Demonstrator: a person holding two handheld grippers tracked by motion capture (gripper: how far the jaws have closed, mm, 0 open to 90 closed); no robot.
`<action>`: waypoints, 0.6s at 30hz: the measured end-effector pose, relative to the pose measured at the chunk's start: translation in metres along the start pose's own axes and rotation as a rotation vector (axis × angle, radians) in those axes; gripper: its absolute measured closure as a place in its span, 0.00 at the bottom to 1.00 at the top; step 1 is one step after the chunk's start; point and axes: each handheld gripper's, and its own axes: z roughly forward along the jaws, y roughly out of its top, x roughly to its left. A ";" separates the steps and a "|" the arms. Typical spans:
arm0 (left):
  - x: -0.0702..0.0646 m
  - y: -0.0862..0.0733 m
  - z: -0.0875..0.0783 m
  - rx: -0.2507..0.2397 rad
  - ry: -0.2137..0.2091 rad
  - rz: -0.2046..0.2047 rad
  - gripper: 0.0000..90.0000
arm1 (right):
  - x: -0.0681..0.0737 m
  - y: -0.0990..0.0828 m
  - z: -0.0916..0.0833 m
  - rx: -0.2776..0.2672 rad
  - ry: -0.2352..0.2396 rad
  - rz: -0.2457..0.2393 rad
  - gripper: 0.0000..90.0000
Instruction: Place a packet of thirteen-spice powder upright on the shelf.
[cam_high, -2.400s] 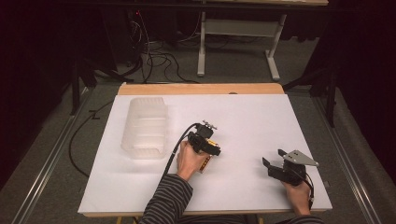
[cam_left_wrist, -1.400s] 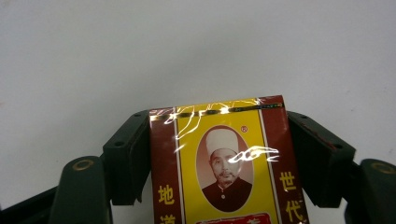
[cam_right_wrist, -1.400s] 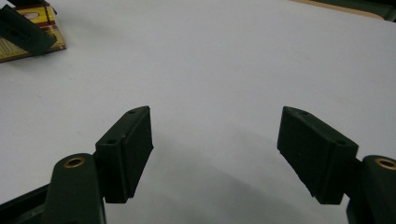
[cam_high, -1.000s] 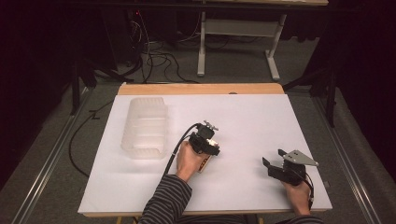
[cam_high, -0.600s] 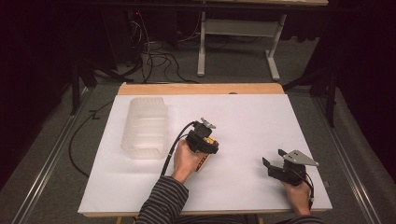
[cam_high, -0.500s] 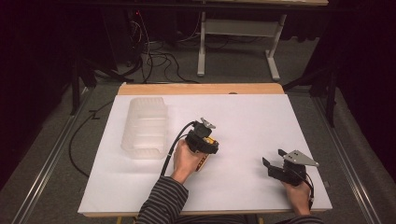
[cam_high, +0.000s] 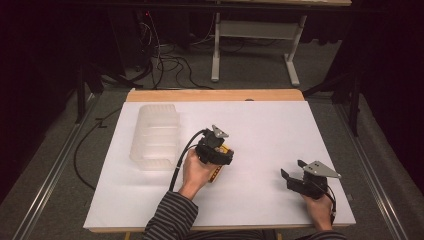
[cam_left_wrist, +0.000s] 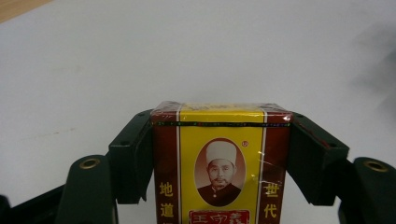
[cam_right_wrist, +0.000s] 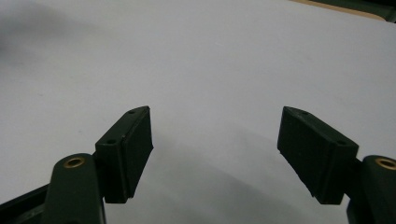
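**Left gripper clamps the yellow-and-red box near the middle of the table**

The left gripper (cam_left_wrist: 219, 154) has its two black jaws pressed flat against the sides of a small box (cam_left_wrist: 219, 163), one pad on each maroon flank, so the pack sits squarely between them. The jaws have just been closing, with the box between them. The box is wrapped in clear film, with a yellow front panel, maroon borders, a small oval portrait and Chinese characters. From the high view the left gripper (cam_high: 216, 150) is near the middle of the table (cam_high: 260, 125), a little toward the near edge, with the person's left hand (cam_high: 196, 171) wrapped around its body and a striped sleeve (cam_high: 172, 220) behind it. A sliver of the box (cam_high: 220, 167) pokes out yellow beside the hand. Whether the box touches the white surface or is lifted off it I cannot tell.

A clear plastic container (cam_high: 156, 135) lies toward the far left corner, just beside the left gripper's black cable (cam_high: 182, 155) but apart from the gripper itself.

The right gripper (cam_high: 295, 178) is by the near right corner, held in the right hand (cam_high: 320, 207), well apart from the box. Its jaws gape wide over bare white tabletop with nothing between them, as the right gripper view shows (cam_right_wrist: 215, 154).
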 end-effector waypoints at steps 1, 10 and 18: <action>0.000 0.000 -0.001 -0.002 -0.002 0.001 0.36 | 0.000 0.000 0.000 0.001 -0.001 0.002 0.30; 0.001 -0.001 -0.016 -0.026 0.012 0.012 0.36 | 0.000 0.000 0.001 0.004 0.002 -0.001 0.30; 0.003 0.002 -0.029 -0.050 0.028 0.023 0.36 | -0.001 0.000 0.000 -0.001 -0.002 0.000 0.30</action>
